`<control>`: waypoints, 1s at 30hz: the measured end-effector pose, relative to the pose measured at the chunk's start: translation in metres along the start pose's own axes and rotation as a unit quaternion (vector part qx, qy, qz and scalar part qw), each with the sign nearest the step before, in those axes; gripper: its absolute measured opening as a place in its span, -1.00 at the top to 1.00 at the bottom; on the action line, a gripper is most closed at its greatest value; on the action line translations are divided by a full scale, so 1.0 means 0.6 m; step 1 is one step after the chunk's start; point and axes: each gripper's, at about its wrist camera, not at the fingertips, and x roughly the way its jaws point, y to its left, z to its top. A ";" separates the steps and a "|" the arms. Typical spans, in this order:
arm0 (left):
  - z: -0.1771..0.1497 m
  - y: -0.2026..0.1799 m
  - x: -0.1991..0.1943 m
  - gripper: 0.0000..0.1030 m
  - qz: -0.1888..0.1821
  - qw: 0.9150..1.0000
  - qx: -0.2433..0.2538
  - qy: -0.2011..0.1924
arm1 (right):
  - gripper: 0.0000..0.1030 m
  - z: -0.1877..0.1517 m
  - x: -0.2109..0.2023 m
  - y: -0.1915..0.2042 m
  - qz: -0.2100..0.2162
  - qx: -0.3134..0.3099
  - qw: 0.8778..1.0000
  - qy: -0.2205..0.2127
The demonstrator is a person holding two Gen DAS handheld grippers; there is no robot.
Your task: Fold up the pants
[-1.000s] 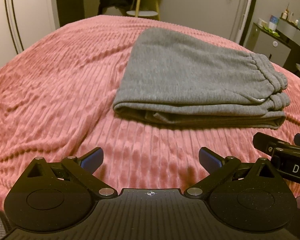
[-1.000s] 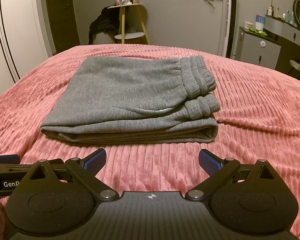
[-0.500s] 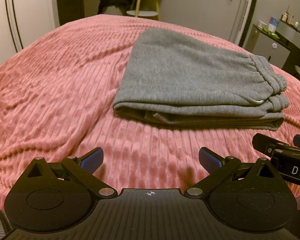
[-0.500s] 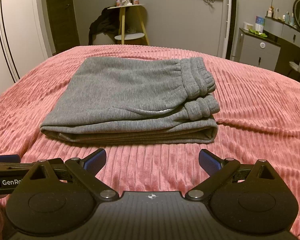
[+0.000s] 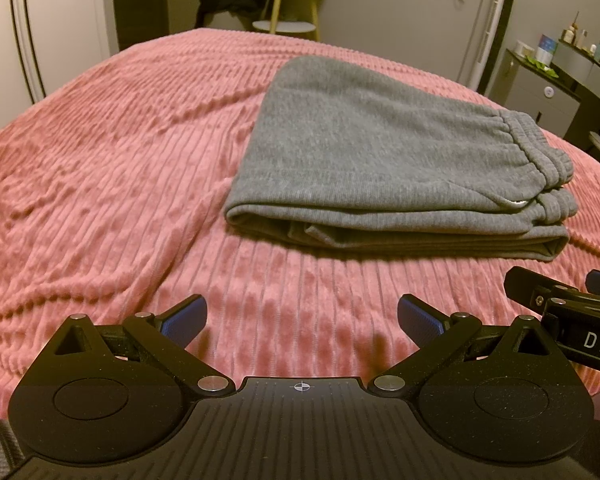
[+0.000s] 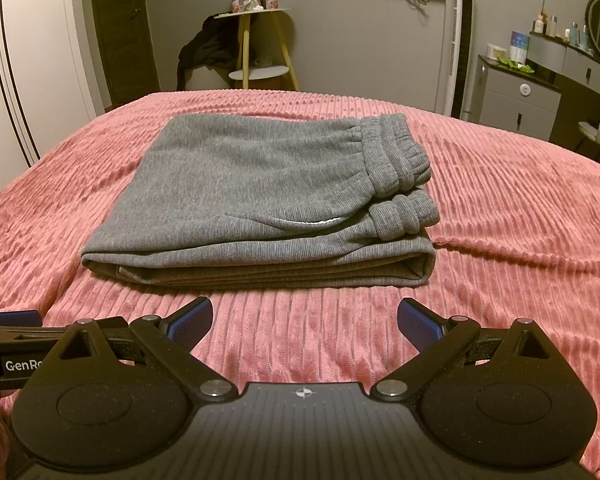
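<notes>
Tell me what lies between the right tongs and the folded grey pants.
Only bare pink ribbed bedspread separates the open right tongs from the near edge of the folded grey pants, seen in the right wrist view.

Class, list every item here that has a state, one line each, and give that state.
grey pants: folded into a flat stack, lying on the blanket, not held.
pink blanket: spread over the bed, rippled.
left gripper: open, empty, short of the pants.
right gripper: open, empty, short of the pants.
</notes>
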 end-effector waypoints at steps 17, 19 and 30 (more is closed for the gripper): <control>0.000 -0.002 -0.001 -1.00 -0.002 1.000 0.001 -0.004 | -0.92 0.000 -0.003 0.003 -0.001 0.005 1.000 -0.002; 0.000 -0.002 -0.001 -1.00 -0.003 1.000 0.000 -0.005 | -0.92 0.000 -0.003 0.004 -0.001 0.007 1.000 -0.002; 0.000 -0.003 -0.004 -1.00 -0.005 1.000 0.000 -0.008 | -0.92 -0.001 -0.006 0.006 0.000 0.013 1.000 -0.005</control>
